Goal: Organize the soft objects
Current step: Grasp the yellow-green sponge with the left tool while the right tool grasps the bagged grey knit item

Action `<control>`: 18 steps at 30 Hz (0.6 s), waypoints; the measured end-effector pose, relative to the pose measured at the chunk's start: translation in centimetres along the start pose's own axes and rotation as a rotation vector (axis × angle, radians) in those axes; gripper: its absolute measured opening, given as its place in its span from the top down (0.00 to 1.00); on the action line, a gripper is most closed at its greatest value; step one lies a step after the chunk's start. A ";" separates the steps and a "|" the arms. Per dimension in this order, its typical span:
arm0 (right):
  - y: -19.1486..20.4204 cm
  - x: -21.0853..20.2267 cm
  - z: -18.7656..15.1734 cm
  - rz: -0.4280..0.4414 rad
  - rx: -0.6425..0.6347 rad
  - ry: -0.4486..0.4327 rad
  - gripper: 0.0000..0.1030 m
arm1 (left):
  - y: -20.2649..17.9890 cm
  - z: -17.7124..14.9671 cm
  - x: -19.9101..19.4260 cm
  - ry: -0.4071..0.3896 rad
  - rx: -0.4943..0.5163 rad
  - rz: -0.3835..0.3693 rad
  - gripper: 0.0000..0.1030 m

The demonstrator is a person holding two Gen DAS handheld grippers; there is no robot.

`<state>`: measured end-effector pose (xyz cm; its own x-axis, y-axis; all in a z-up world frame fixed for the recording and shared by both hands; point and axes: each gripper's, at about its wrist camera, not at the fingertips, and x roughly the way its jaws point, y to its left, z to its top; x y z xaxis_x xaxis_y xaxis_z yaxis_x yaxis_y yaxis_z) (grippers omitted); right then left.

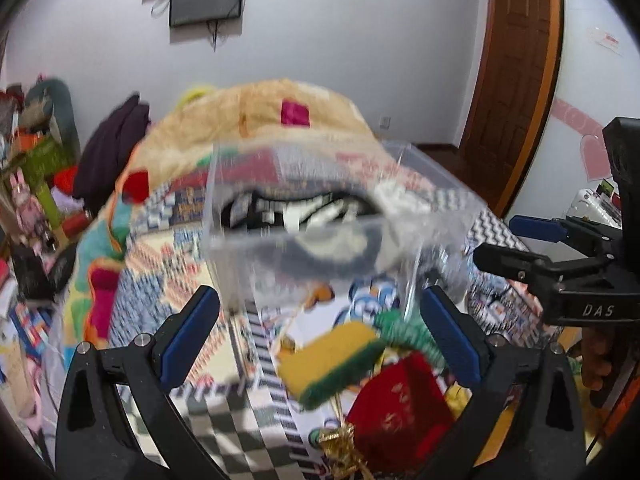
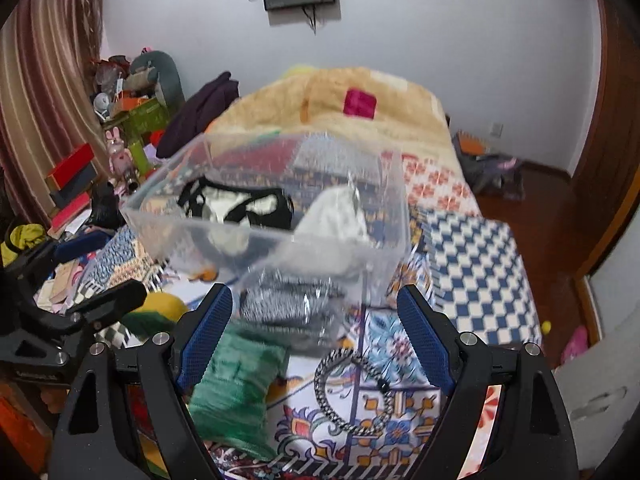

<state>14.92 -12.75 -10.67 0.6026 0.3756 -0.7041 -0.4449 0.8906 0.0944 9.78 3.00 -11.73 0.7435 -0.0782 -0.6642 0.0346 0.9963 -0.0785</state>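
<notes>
We hold both tongs spread wide and empty, left gripper (image 1: 320,336) over the sponge (image 1: 334,364), right gripper (image 2: 316,336) over the green cloth (image 2: 232,392); the clear bin (image 2: 280,208) sits just ahead on the bed (image 2: 472,264).

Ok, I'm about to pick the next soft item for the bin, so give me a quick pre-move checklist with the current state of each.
1. Left hand-held gripper open and holding nothing: ok.
2. Right hand-held gripper open and holding nothing: ok.
3. Clear bin open-topped, with room left: ok.
4. Yellow-green sponge lying free on the bedspread: ok.
5. Green cloth by the right fingers, unobstructed: ok.
6. Metal chain being soft: not ok, leave it.
</notes>
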 end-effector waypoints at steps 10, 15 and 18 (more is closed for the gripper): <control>0.3 3.0 -1.5 0.055 0.018 0.088 0.27 | 0.4 -2.0 1.6 0.047 -0.037 -0.029 0.11; 0.5 3.3 -1.7 0.103 0.019 0.108 0.48 | 0.0 -2.2 2.2 0.078 -0.029 -0.061 0.32; 0.8 2.9 -1.9 0.099 0.001 0.095 0.58 | 0.0 -2.3 2.4 0.093 -0.034 -0.084 0.43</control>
<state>15.02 -11.44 -13.95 0.4903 0.4359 -0.7547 -0.4985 0.8506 0.1673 10.07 2.76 -15.05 0.6739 -0.1660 -0.7199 0.0705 0.9844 -0.1611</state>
